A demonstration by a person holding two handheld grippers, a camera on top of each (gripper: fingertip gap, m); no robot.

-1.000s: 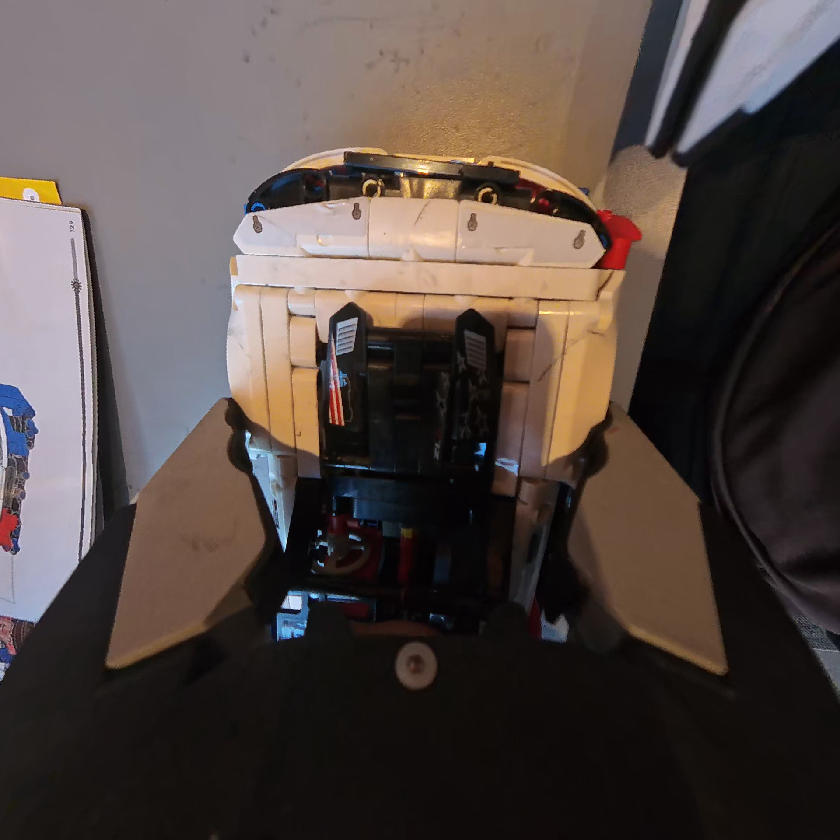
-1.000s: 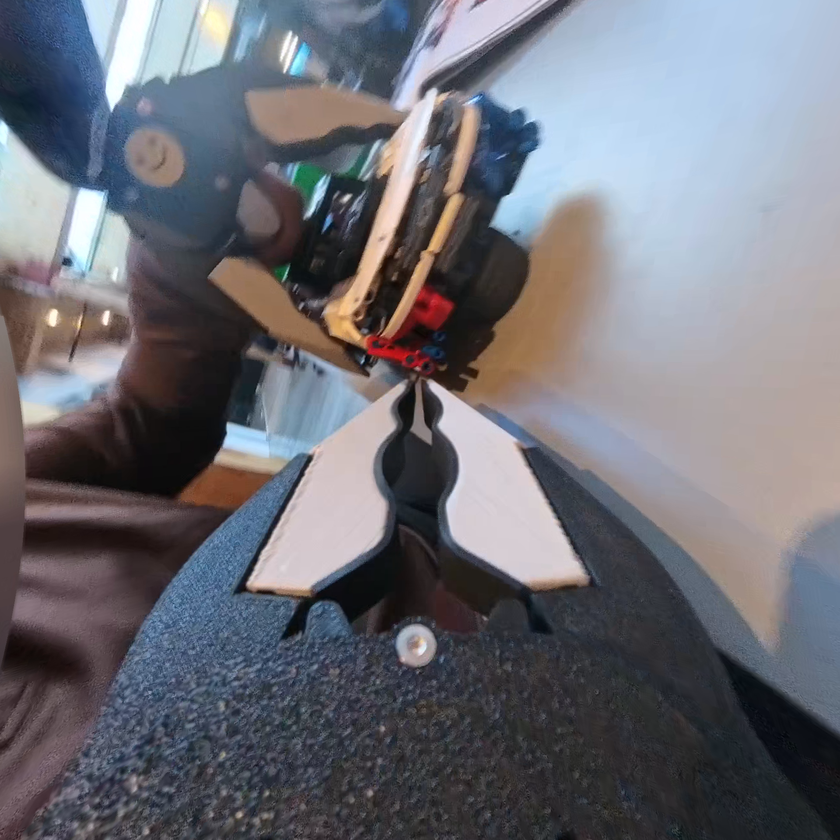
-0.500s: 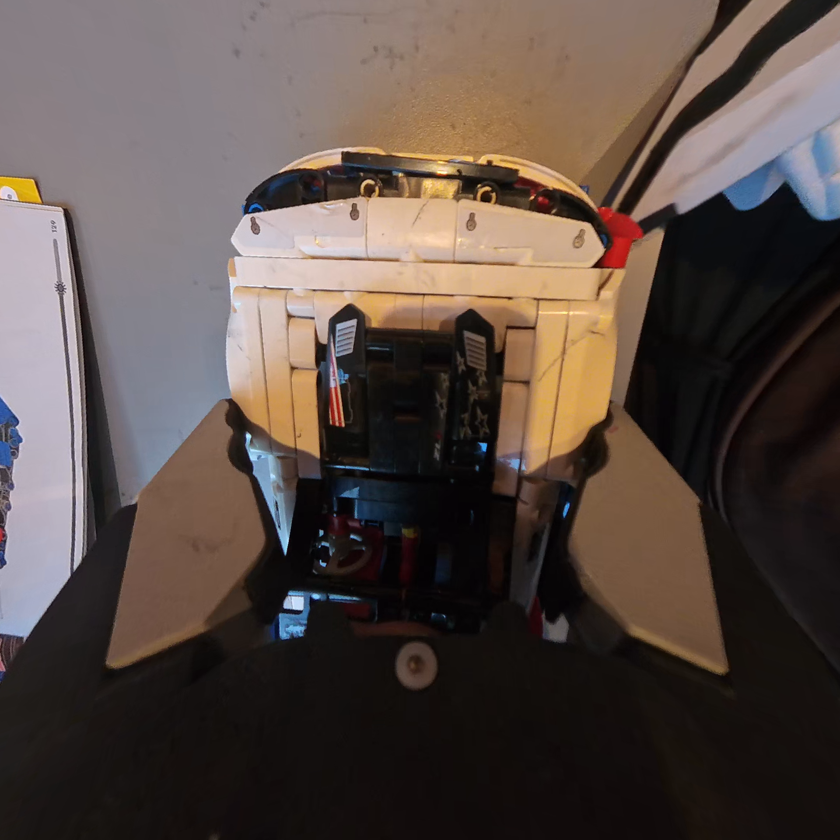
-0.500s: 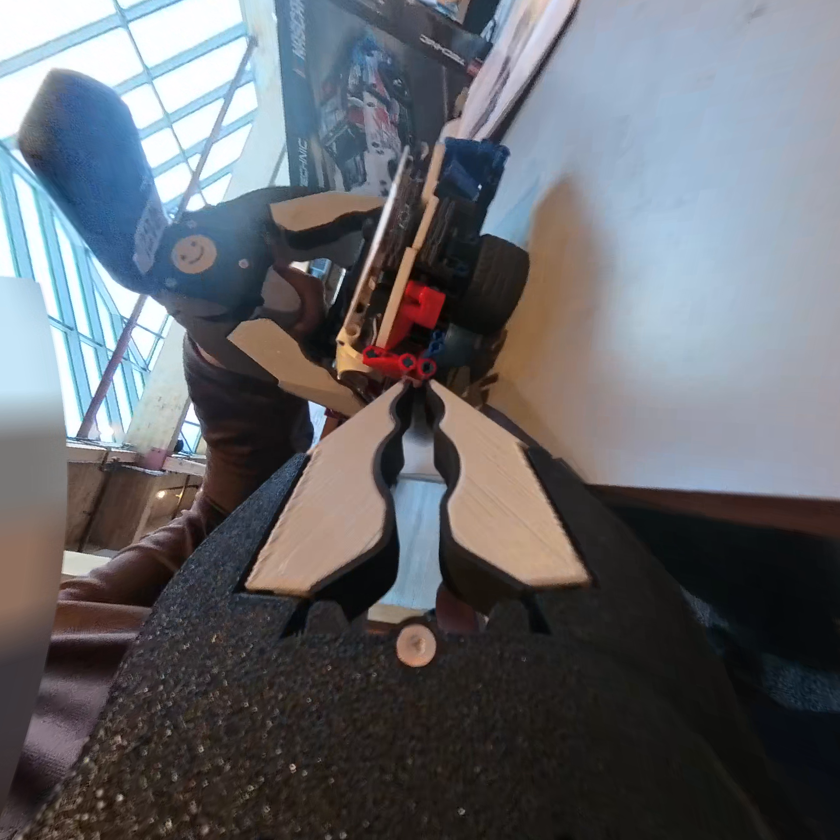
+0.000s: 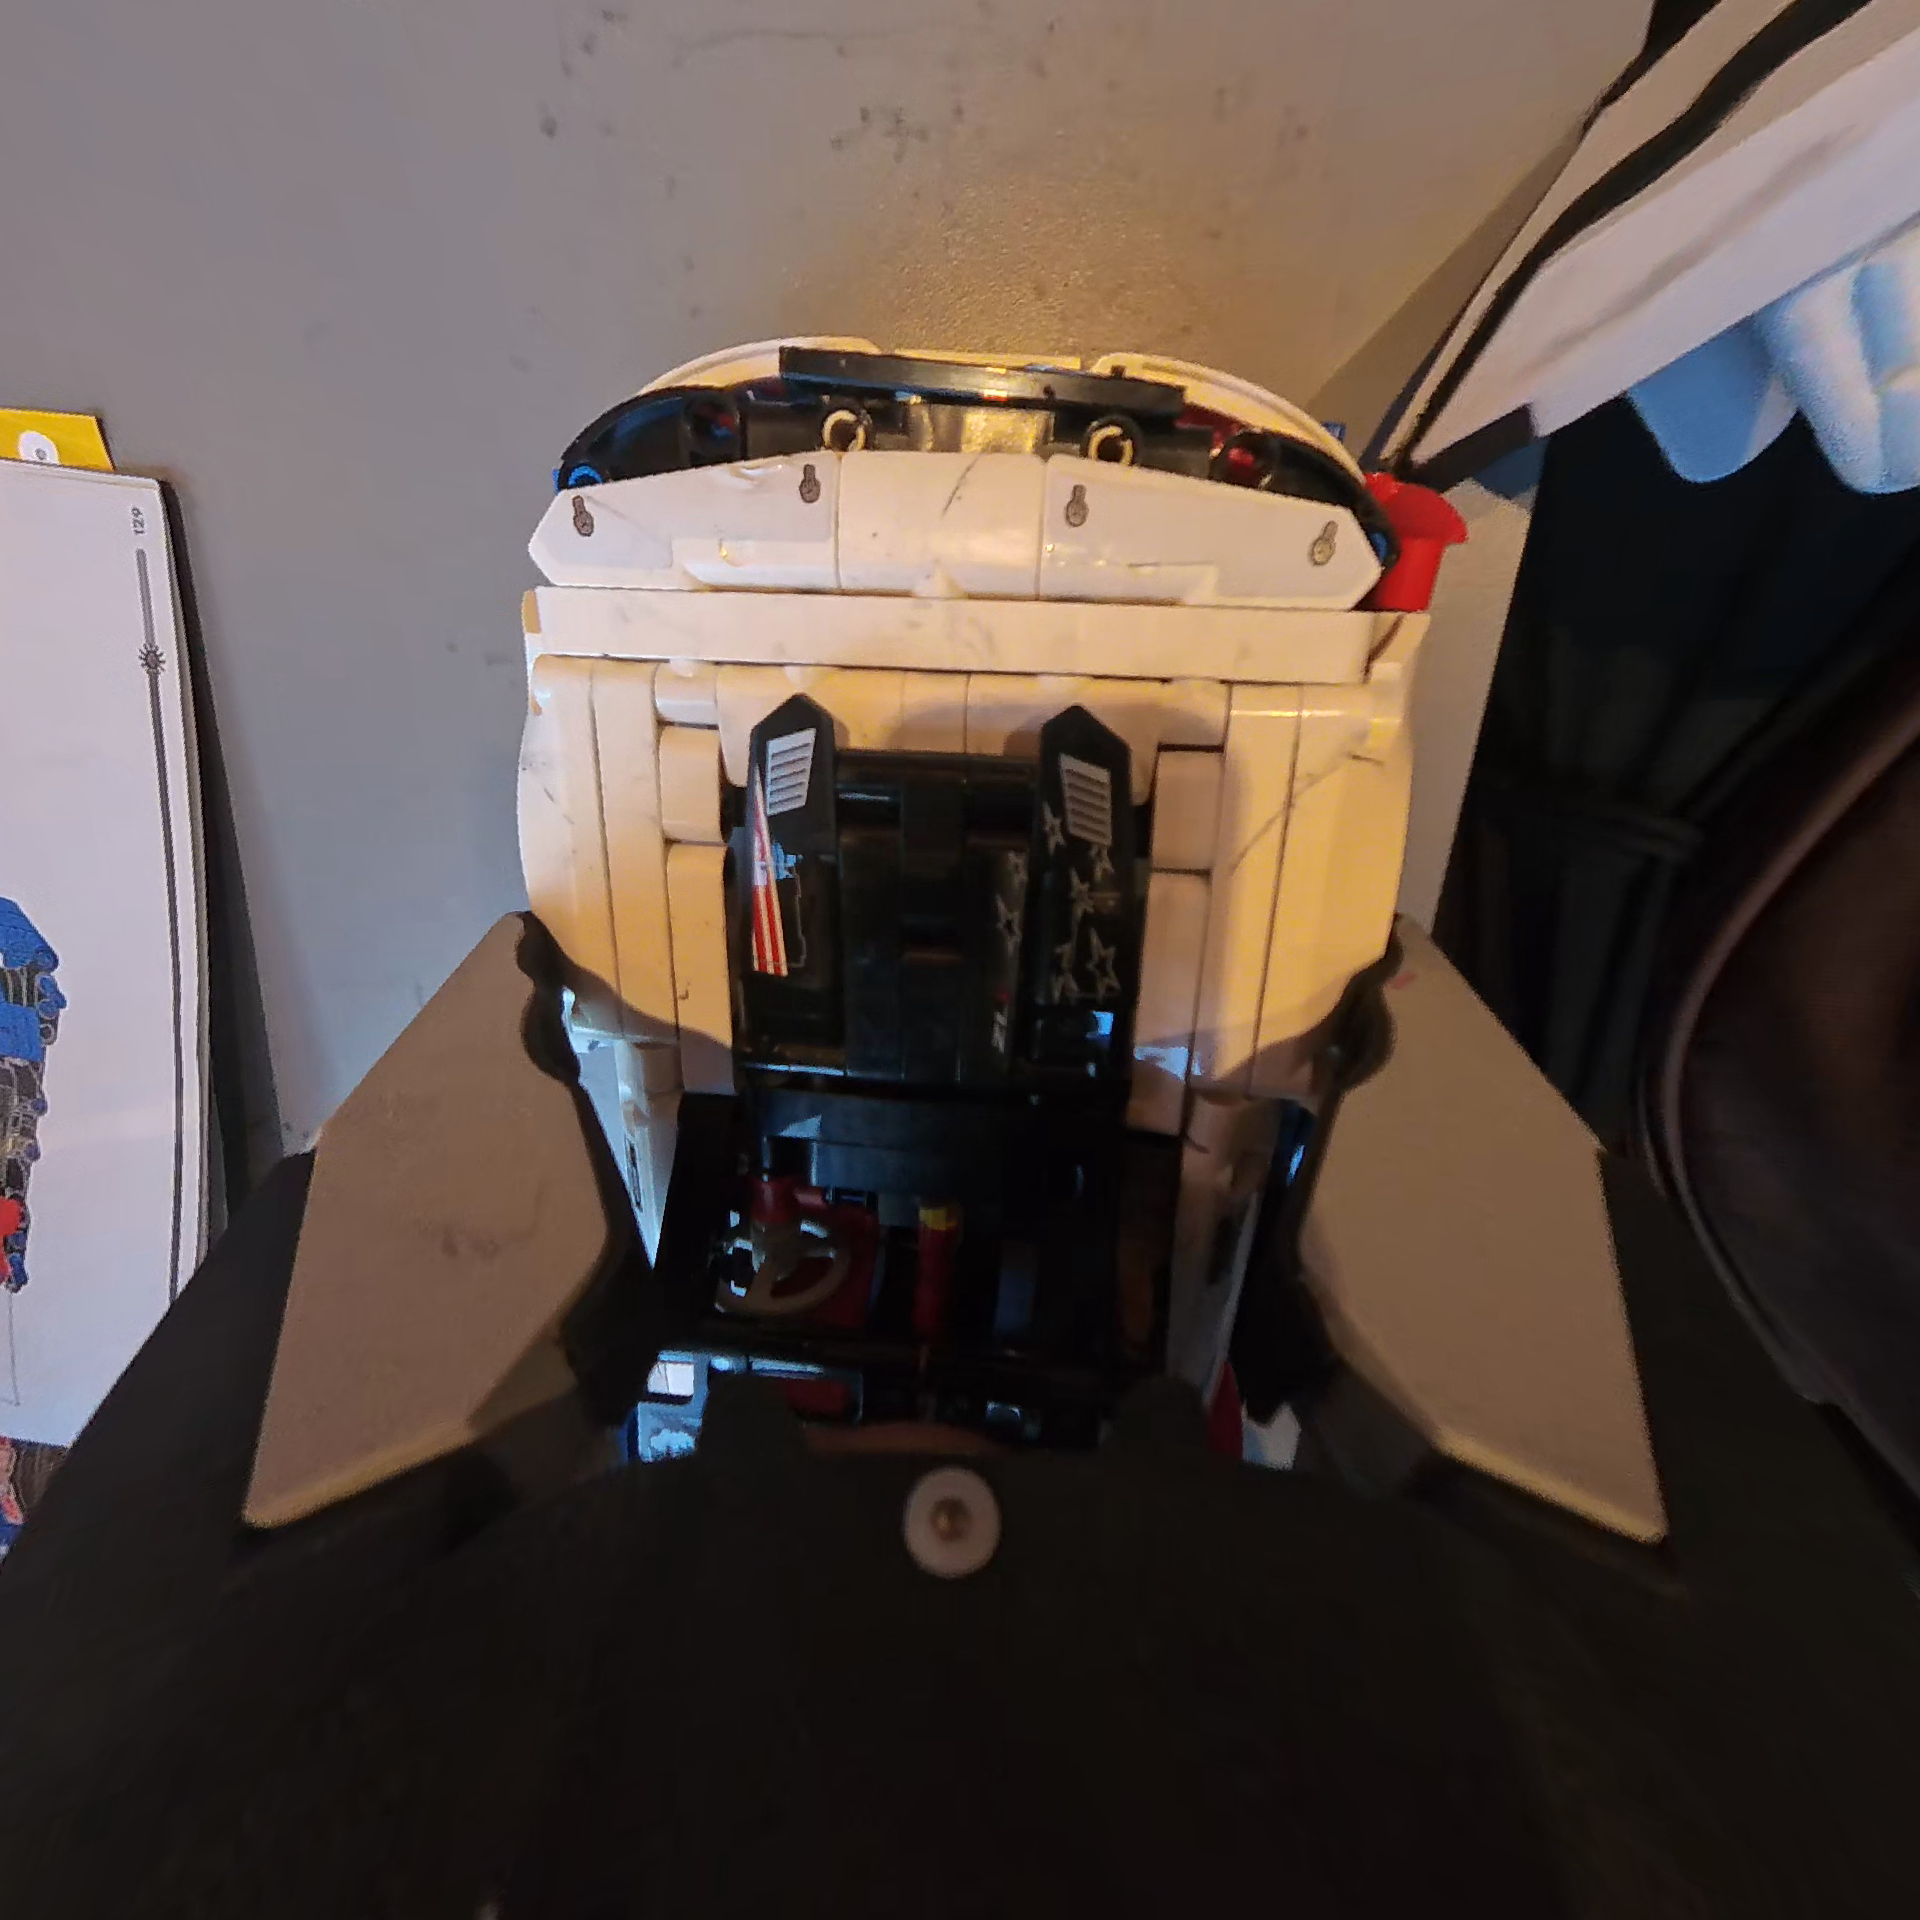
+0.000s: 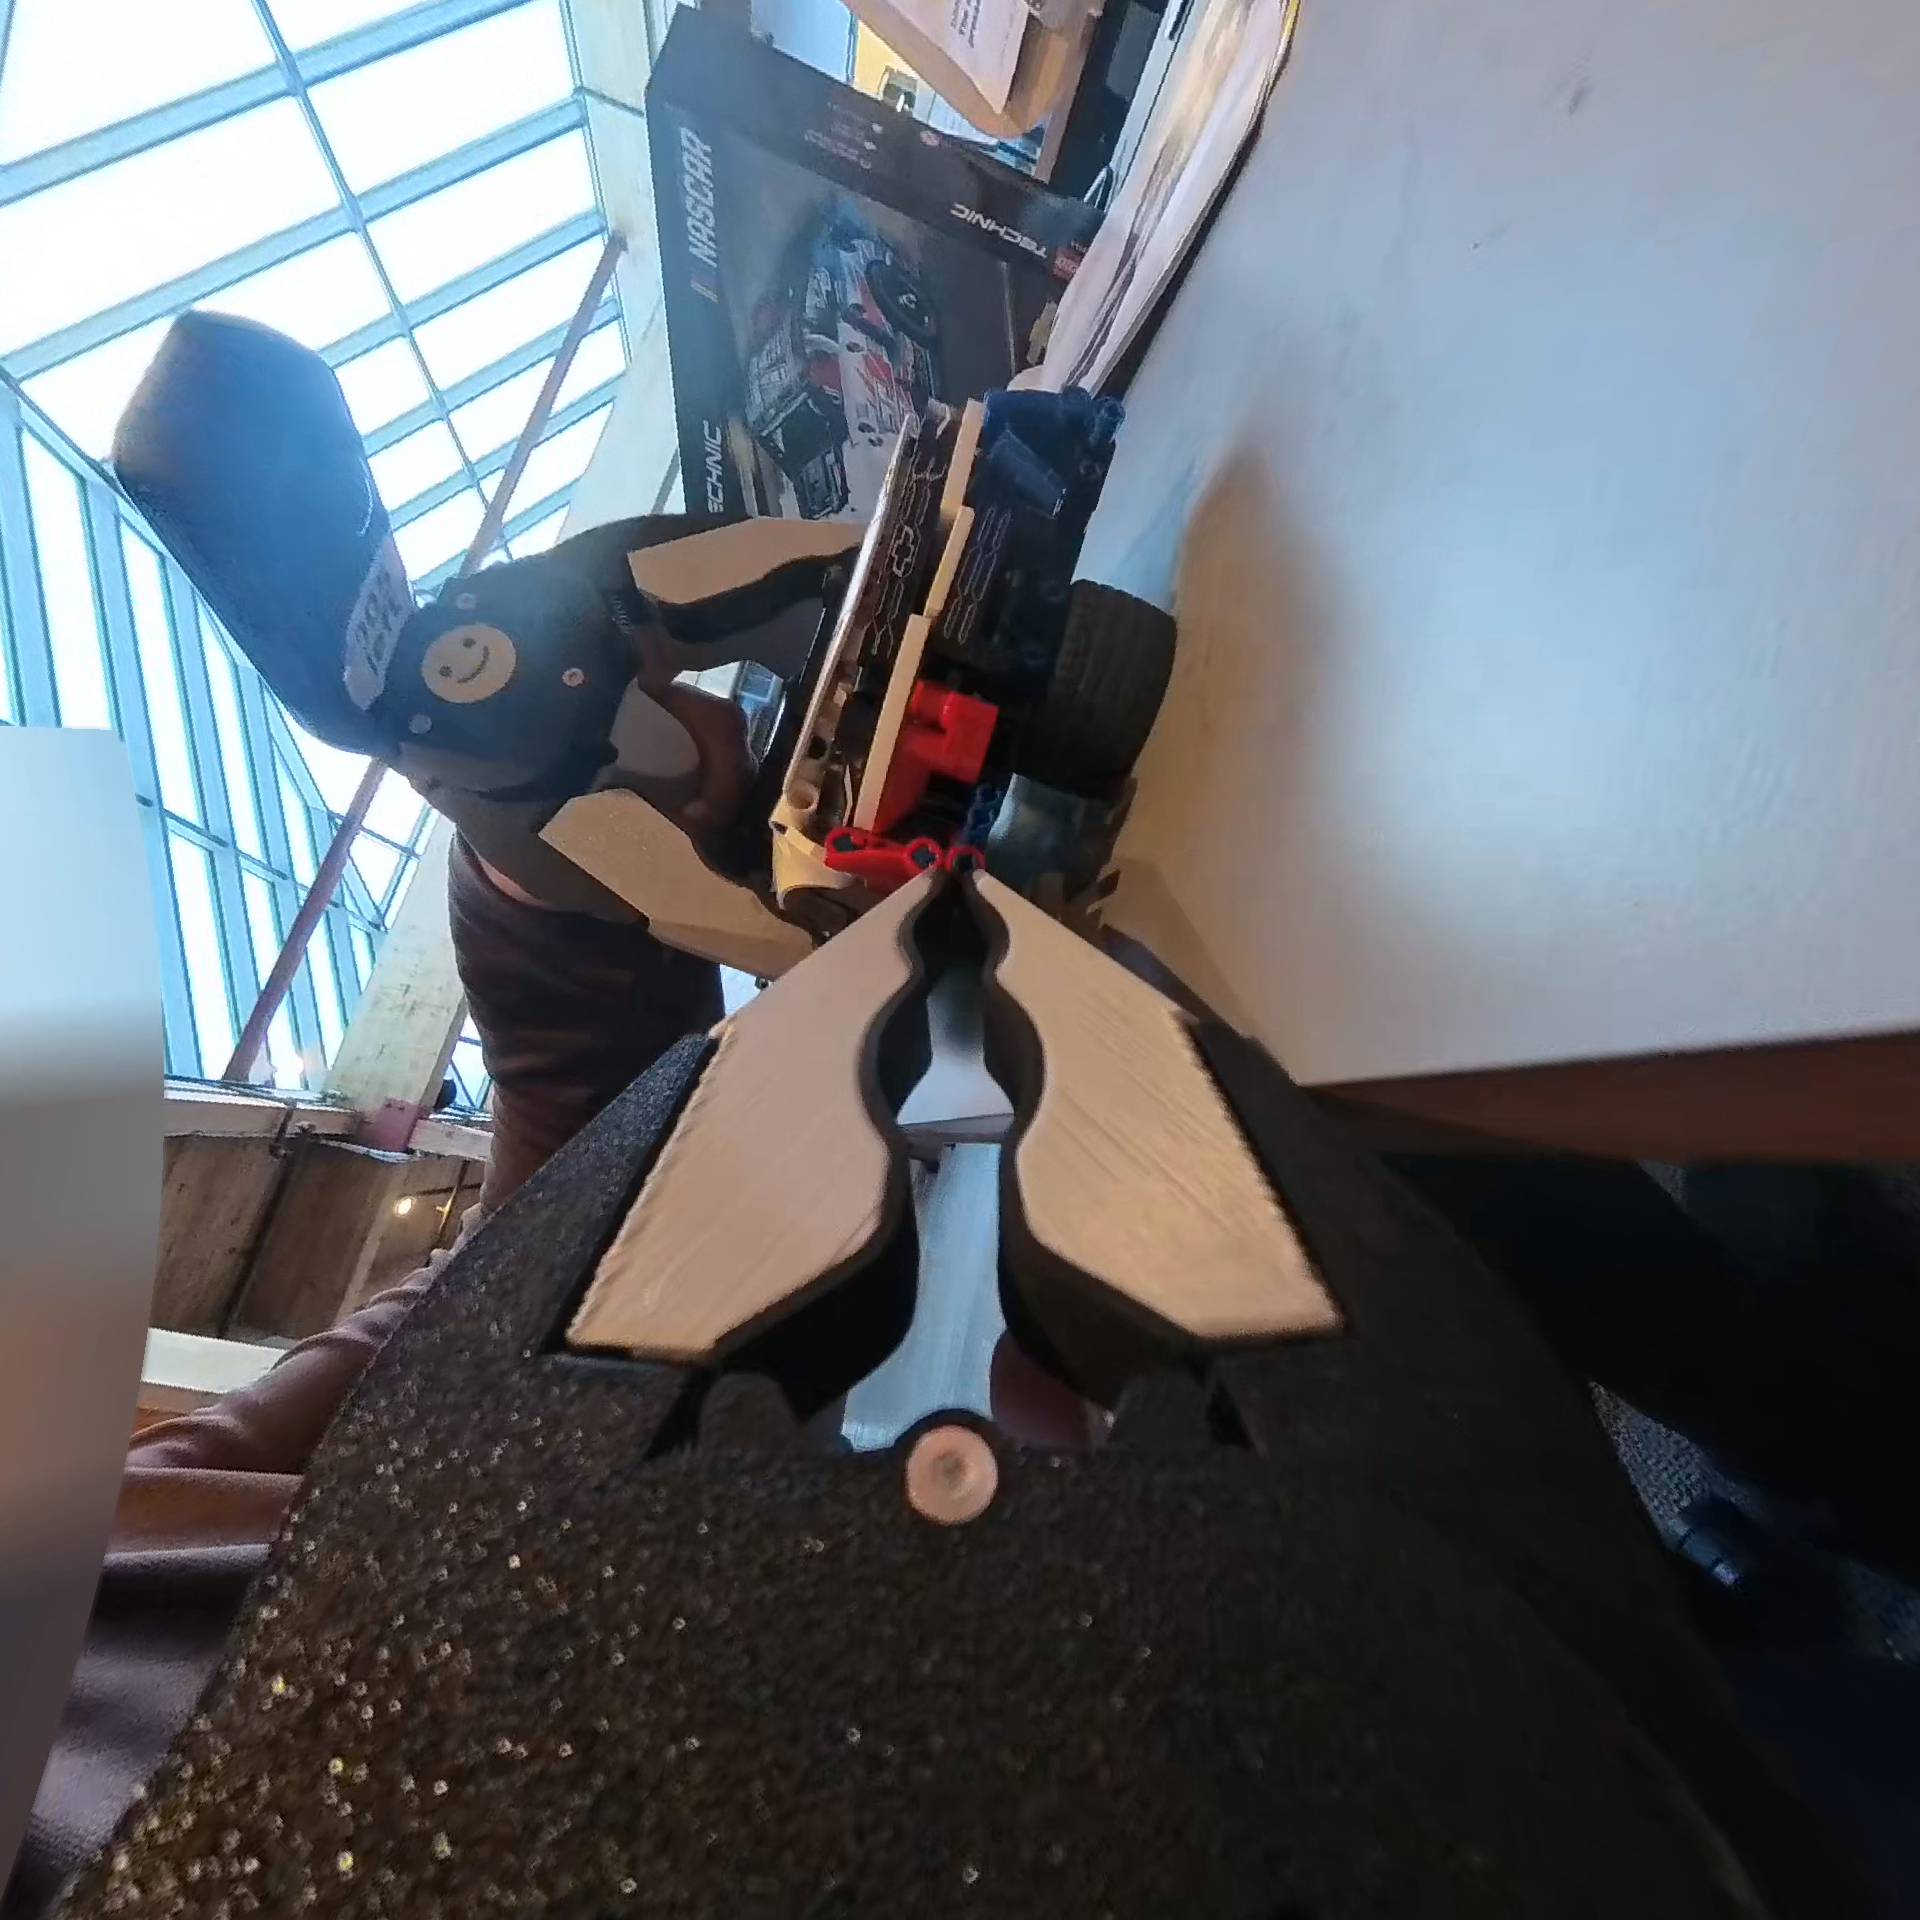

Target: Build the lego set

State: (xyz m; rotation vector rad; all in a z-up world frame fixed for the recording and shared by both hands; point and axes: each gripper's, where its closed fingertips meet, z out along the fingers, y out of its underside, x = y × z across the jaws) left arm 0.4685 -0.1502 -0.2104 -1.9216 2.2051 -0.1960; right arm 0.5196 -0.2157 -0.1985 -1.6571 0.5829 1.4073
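you are clamping the lego car [image 5: 966, 790] across its white body with the left gripper [image 5: 956, 997], bracing it on the desk [image 6: 1558, 520]. the right gripper [image 6: 948, 883], jaws pressed nearly together, is pinching a red pin [image 6: 883, 854], probably seating it.

You have white brand lettering along the edges of the black box [image 6: 831, 312] at 11 o'clock in the right wrist view. A printed code sticker [image 6: 376, 613] and a smiley-face disc [image 6: 468, 665] sit on the left gripper [image 6: 831, 738] at 9 o'clock. In the left wrist view, a small page number tops the instruction booklet [image 5: 83, 935] at 9 o'clock, and the lego car [image 5: 966, 644] carries star and stripe decals at centre.
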